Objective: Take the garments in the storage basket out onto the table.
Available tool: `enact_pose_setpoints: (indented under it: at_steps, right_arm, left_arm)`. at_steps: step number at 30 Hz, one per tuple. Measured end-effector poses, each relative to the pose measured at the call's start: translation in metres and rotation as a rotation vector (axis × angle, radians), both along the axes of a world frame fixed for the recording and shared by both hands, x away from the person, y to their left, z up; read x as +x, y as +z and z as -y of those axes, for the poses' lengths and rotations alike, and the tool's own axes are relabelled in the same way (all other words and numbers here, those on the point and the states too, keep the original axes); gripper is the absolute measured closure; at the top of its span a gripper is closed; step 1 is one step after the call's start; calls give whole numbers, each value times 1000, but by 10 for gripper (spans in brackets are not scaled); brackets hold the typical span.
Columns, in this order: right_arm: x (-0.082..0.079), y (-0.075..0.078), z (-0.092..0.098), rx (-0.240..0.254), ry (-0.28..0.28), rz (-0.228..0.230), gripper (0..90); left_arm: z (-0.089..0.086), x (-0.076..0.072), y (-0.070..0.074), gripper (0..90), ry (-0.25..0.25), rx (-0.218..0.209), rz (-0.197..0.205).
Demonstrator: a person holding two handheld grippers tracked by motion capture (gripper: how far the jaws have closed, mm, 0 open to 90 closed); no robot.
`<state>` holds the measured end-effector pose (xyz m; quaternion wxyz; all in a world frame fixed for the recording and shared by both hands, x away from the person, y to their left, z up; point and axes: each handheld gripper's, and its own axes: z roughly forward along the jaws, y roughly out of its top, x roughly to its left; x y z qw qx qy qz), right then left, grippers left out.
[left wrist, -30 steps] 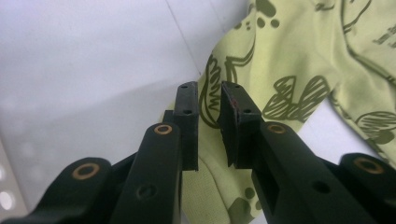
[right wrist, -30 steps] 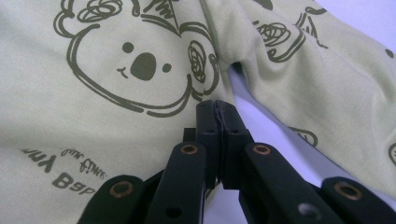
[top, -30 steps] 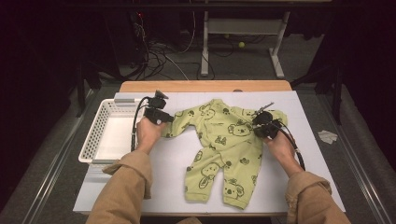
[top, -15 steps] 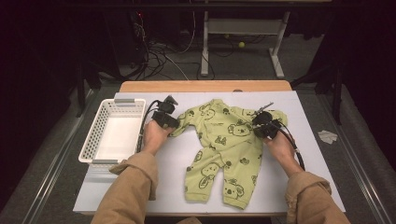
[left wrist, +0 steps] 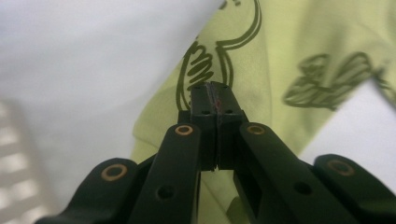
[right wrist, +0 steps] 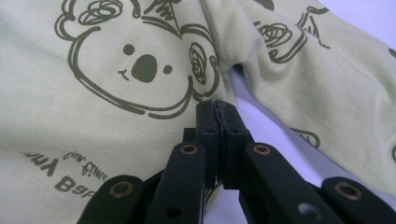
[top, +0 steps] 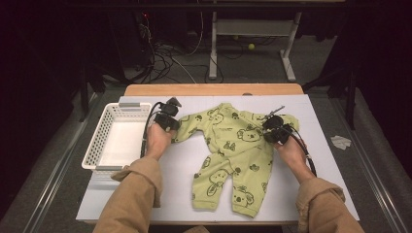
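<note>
Both grippers' fingers are fully closed, tips resting on the green romper.

White-topped desk (wood edge at 12 o'clock) has a green koala-print baby romper lying flat mid-desk, plus a white plastic basket over at 9 o'clock.

In the left gripper view, the white basket at the lower left is blurred and cut by the edge. The left tool hides the baby romper's sleeve end in the high view; both forearms are cut off at the bottom.
</note>
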<state>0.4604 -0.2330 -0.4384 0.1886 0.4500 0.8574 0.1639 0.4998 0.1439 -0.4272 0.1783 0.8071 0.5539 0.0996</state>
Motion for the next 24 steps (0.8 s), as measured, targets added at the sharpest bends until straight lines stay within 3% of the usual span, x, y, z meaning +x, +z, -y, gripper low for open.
enact_pose_setpoints:
  at_steps: [5, 6, 11, 13, 17, 20, 24]
  right_arm:
    - [-1, 1, -3, 8, 11, -1, 900]
    - [-1, 1, -4, 11, 18, 0, 899]
    - [-1, -1, -10, 26, 38, -11, 897]
    - [-1, -2, -13, 25, 46, -9, 894]
    - [-1, -1, -17, 30, 56, -12, 883]
    - [-1, -1, -17, 35, 56, -15, 881]
    - [-2, -1, -16, 43, 52, -18, 875]
  left_arm:
    - [-6, -2, 5, 819, 28, -40, 30]
    - [-3, -3, 8, 746, 19, -50, 39]
    - [16, -8, 15, 656, -89, -152, 84]
    - [25, -7, 12, 628, -127, -203, 63]
    - [47, -5, -1, 592, -180, -210, 13]
    - [58, -2, -8, 592, -190, -221, 4]
    - [66, 4, -16, 615, -189, -199, -27]
